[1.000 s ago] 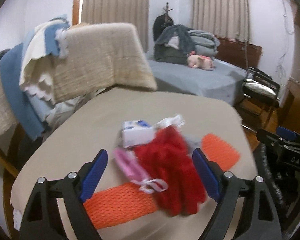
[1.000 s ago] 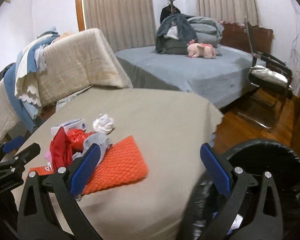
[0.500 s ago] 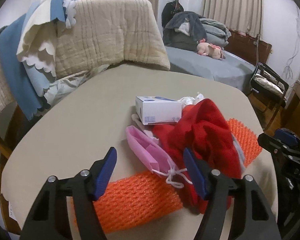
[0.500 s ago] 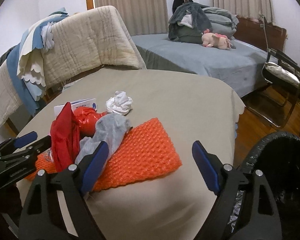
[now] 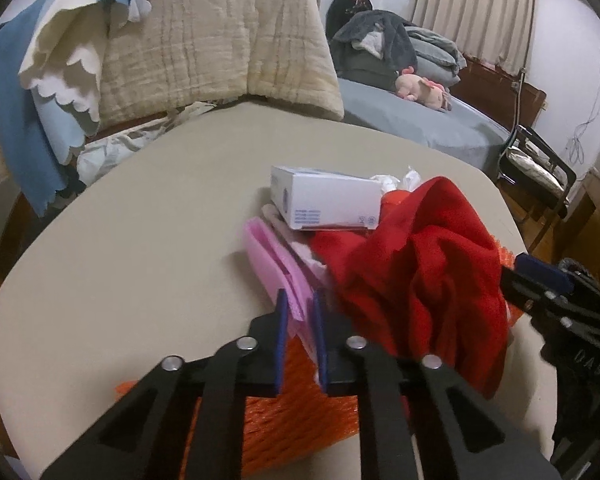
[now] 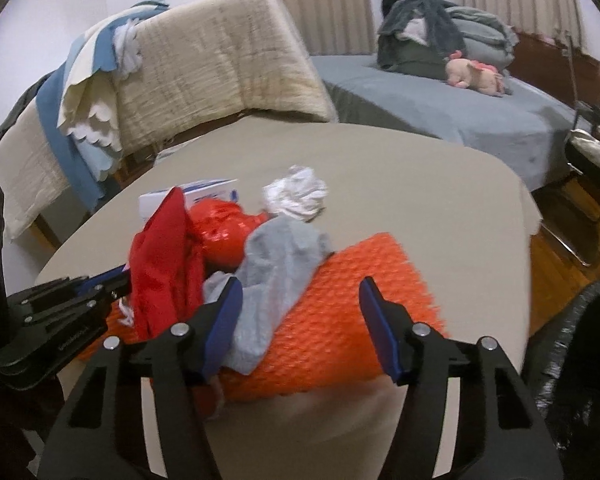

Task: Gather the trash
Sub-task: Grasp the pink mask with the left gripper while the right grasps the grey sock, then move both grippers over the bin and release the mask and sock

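A heap of trash lies on the beige table (image 5: 140, 240): a pink face mask (image 5: 268, 256), a red cloth (image 5: 420, 264), a white box (image 5: 324, 200) and an orange foam net (image 5: 292, 408). My left gripper (image 5: 299, 312) is closing, and its blue pads pinch the near end of the pink mask. In the right wrist view the orange foam net (image 6: 340, 300), a grey cloth (image 6: 280, 264), a red plastic bag (image 6: 224, 232) and crumpled white paper (image 6: 296, 194) show. My right gripper (image 6: 300, 312) is closing around the net's near end, its pads apart from it.
A bin lined with a black bag (image 6: 580, 360) stands at the table's right edge. Blankets (image 5: 204, 40) hang over a chair back behind the table. Beyond are a grey bed (image 6: 440, 104) and a black folding chair (image 5: 540, 168).
Both grippers came down and closer to the heap. The left jaws went from wide open to nearly shut on the pink mask. The right jaws narrowed around the orange net.
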`<state>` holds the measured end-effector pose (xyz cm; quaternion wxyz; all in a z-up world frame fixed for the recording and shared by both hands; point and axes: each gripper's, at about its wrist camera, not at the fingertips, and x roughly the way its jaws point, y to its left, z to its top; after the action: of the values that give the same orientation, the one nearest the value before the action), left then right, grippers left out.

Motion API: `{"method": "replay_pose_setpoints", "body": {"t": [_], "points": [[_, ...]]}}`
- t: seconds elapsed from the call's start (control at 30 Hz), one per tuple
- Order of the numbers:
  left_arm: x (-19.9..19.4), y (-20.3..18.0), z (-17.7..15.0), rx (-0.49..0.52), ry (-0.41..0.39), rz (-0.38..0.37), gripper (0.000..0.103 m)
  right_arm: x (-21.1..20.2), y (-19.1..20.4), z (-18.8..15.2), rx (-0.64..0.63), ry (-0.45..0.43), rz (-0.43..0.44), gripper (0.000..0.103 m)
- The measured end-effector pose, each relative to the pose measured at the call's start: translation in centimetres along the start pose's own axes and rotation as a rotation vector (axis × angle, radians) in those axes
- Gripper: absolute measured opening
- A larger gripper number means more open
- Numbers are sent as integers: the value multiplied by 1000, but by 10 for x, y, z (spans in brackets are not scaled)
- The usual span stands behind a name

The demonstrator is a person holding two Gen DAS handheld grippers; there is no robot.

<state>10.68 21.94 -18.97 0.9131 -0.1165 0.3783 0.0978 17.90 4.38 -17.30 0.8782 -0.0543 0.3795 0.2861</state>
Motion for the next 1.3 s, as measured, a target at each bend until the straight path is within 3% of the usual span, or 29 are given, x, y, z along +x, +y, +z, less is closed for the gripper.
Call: {"method": "replay_pose_setpoints", "body": {"t": [0.13, 0.23, 0.3, 0.37, 0.8, 1.3], "points": [[-2, 2, 2, 5, -4, 5, 9, 11, 5, -3, 1, 42, 32, 50], [-2, 2, 1, 5, 2, 6, 9, 15, 9, -5, 4, 70, 86, 30], [-1, 2, 0, 5, 6, 6, 9, 16, 15, -5, -25, 82, 118, 9], [-2, 2, 1, 6, 2, 4, 8, 13, 20, -5, -44, 80, 128, 6], [-36, -5, 13, 24, -68, 3, 3, -32, 13, 21, -28, -26, 139, 4], [-94, -26, 39, 32, -204, -54, 3, -88, 7, 51, -15, -147, 188, 4]]}}
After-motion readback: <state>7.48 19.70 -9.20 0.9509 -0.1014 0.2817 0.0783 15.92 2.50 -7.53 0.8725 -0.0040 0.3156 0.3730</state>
